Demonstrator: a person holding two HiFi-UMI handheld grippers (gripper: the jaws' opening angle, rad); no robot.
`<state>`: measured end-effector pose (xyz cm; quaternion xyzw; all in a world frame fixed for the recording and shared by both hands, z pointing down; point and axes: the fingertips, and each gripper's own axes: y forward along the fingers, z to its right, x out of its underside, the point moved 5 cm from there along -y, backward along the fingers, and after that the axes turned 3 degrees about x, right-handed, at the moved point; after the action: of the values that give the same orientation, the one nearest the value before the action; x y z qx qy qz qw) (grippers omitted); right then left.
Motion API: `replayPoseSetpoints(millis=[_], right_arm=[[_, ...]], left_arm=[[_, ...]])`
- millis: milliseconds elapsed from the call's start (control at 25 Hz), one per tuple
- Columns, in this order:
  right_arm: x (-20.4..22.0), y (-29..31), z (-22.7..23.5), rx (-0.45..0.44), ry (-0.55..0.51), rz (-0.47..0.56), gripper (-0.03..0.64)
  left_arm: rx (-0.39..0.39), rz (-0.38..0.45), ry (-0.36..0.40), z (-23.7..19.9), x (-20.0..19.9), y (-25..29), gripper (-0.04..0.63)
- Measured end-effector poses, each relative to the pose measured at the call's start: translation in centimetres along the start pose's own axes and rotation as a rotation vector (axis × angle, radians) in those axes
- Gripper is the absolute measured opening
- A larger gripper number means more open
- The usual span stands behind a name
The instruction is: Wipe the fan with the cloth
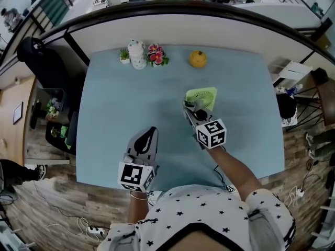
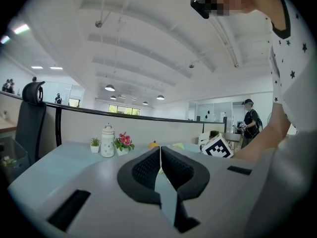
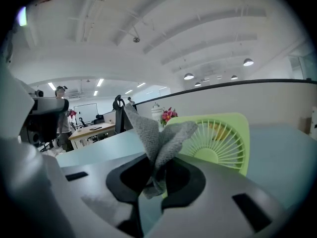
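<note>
A small lime-green fan [image 1: 202, 96] stands upright on the light blue table [image 1: 120, 103], right of centre. Its round grille [image 3: 218, 140] fills the middle of the right gripper view, close ahead. My right gripper [image 1: 190, 107] sits just in front of the fan, shut on a grey cloth [image 3: 156, 145] that sticks up in folds between the jaws. My left gripper [image 1: 149, 137] hovers over the table's near side, left of the fan, jaws shut with nothing in them [image 2: 160, 168].
At the table's far edge stand a small potted plant [image 1: 124, 55], a white jar [image 1: 137, 55], pink flowers [image 1: 156, 55] and an orange round object [image 1: 197, 58]. A partition wall runs behind the table. A black office chair [image 1: 39, 61] stands at the left.
</note>
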<state>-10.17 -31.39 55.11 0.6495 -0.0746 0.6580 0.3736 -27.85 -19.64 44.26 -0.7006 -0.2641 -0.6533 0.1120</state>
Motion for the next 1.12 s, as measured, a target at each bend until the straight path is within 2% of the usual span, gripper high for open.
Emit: replayPoseSetpoints(millis=[400, 600, 1120], right_arm=[[0.2, -0.7, 1.8, 0.030, 0.042, 0.005, 0.052], [-0.2, -2.0, 3.8, 0.066, 0.065, 0.027, 0.052], [0.9, -5.3, 11.3, 0.258, 0.158, 0.056, 0.052]], left_arm=[[-0.033, -0.021, -0.001, -0.2, 0.1, -0.5, 0.032], [-0.009, -0.018, 0.003, 0.5, -0.2, 0.2, 0.032], [0.016, -0.040, 0.016, 1.6, 0.0, 1.1, 0.032]])
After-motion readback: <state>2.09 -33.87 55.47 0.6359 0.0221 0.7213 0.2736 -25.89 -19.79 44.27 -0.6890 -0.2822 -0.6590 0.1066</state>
